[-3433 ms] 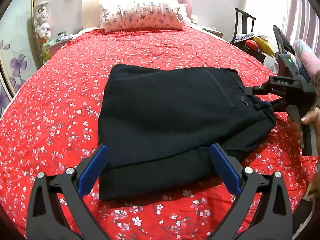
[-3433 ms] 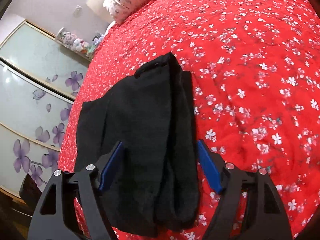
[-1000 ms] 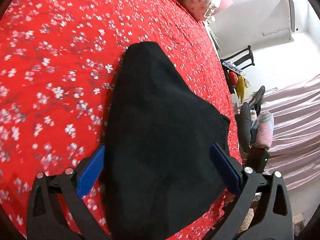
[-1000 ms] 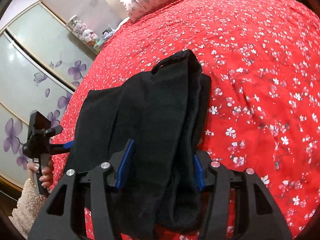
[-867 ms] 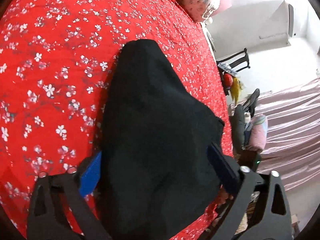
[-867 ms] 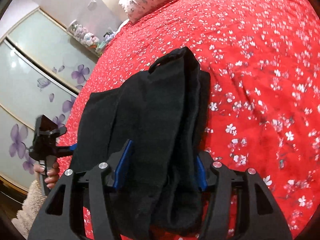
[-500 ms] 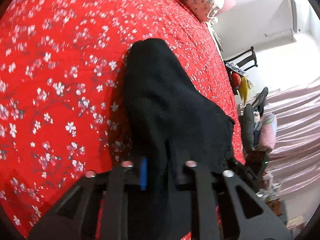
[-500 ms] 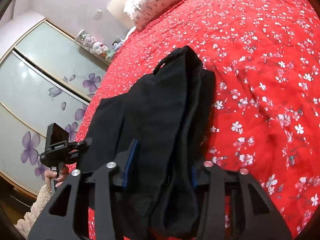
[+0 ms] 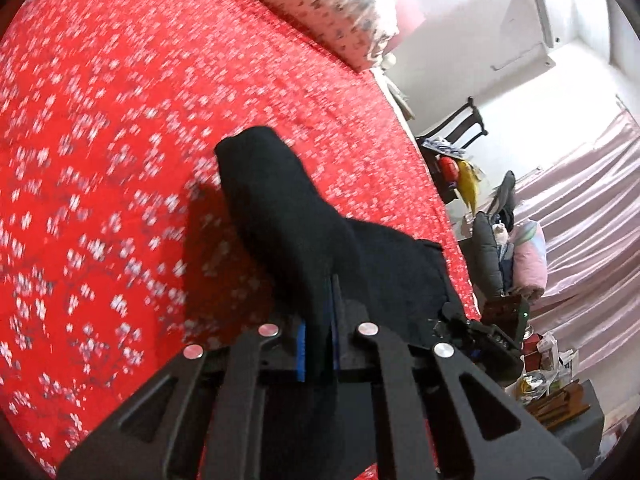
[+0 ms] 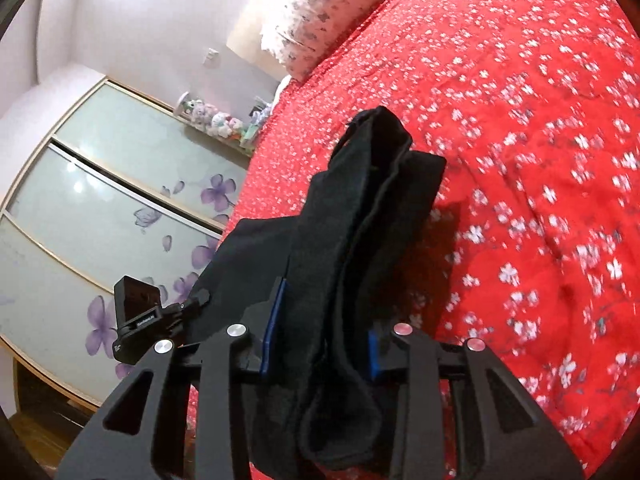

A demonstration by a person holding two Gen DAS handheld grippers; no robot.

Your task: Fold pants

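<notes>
Spreading under everything, the red floral bedspread (image 9: pixel 100 128) fills both views, with a patterned pillow (image 10: pixel 320 12) at its head and a wardrobe with purple flower panels (image 10: pixel 100 208) off to one side. On that bedspread sit the black pants (image 9: pixel 280 208), already gathered into a thick multi-layer bundle whose near edge is raised off the bed while the far end rests on the cover. Each end of that near edge is held by a tool. The left gripper (image 9: pixel 318 354) has its blue pads drawn almost together, pinching a thin ridge of cloth between them. The right gripper (image 10: pixel 320 350) has its pads set further apart but pressed against both sides of a much thicker roll of stacked layers, so it too grips the fabric. In the right wrist view the other tool shows at the bundle's far side, in front of the wardrobe. Judging by the lifted edge, the step in hand looks like the final fold, carrying the near half over onto the far half. The next move likely calls for both tools to travel forward together at even height, keeping the layers aligned, then lowering the edge before letting go; the thick right-hand stack could slip or splay if released early.
</notes>
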